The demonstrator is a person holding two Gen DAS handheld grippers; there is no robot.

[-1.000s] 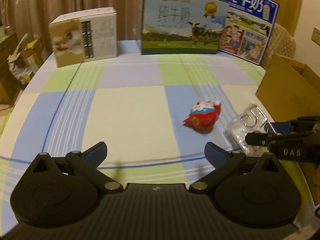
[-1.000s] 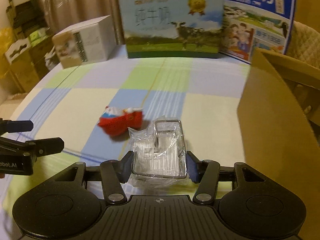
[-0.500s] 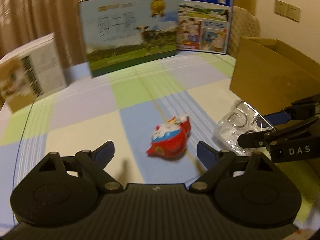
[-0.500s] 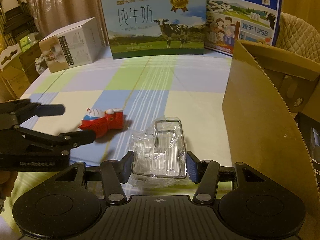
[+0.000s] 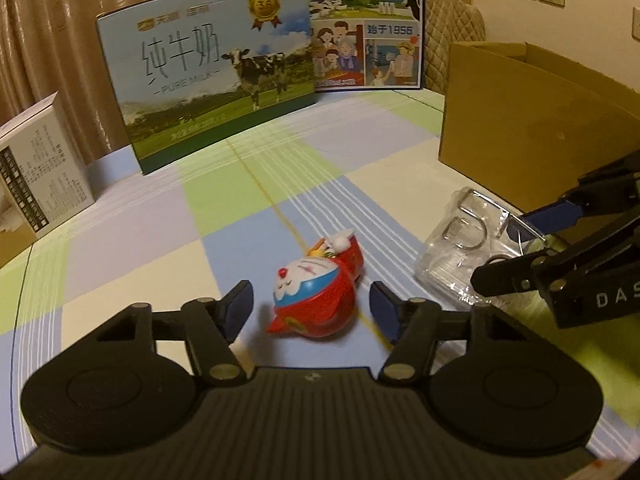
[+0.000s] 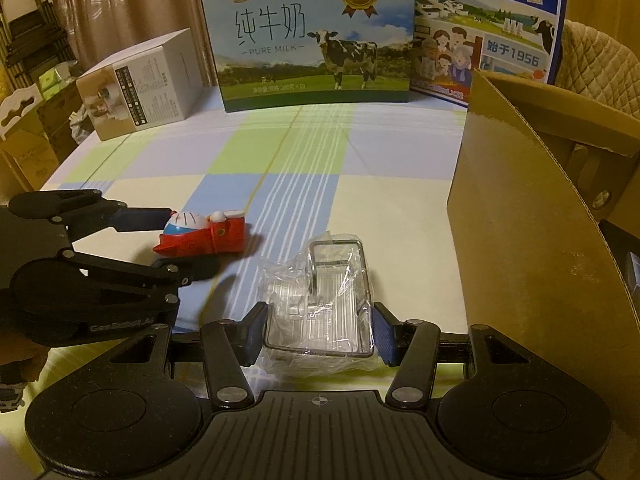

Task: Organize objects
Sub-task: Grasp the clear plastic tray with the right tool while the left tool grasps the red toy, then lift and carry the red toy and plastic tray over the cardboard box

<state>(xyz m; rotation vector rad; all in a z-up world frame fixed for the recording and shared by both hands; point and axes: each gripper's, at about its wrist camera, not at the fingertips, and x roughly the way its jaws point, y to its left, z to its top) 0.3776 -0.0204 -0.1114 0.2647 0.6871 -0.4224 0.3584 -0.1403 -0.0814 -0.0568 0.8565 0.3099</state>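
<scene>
We saw left tongs (image 5: pixel 311 312) just closing around the red toy (image 5: pixel 316 300), pads not yet touching, right tongs (image 6: pixel 319 334) clamped on the clear packet (image 6: pixel 320 312), cardboard box (image 6: pixel 532 216) at right on the desk (image 6: pixel 280 152).

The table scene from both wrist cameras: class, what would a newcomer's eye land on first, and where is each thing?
The red and blue toy lies mid-table on the checked cloth, between the jaws of the left gripper, which have just been closing and do not yet press it. To its right, the right gripper is shut on a clear plastic packet beside an open cardboard box. Two milk cartons stand at the back.
</scene>
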